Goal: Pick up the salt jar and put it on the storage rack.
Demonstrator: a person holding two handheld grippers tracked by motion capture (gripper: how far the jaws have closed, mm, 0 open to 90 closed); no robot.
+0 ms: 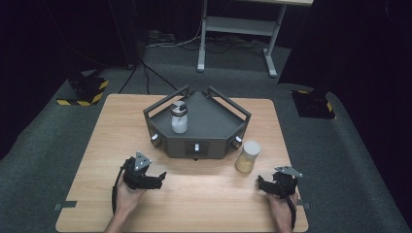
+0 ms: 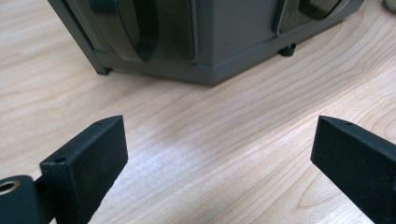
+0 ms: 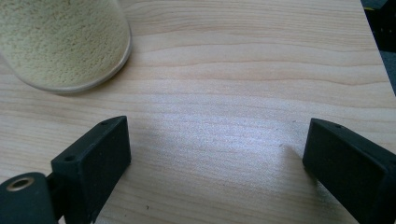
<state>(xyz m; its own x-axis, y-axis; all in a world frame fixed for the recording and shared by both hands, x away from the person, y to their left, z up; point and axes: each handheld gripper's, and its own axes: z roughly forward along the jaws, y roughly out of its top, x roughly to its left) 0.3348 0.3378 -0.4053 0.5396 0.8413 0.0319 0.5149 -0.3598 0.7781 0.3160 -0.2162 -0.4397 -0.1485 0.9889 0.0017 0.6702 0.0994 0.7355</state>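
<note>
The left gripper (image 2: 219, 154) is resting with jaws spread wide and empty; the dark stand (image 2: 205, 42) is sitting just ahead of its fingertips. The right gripper (image 3: 217, 154) is likewise spread and empty, the grain-filled jar (image 3: 60, 42) standing ahead-left of its fingers. The high view is adding a white-filled jar (image 1: 179, 118) standing on the stand.
</note>
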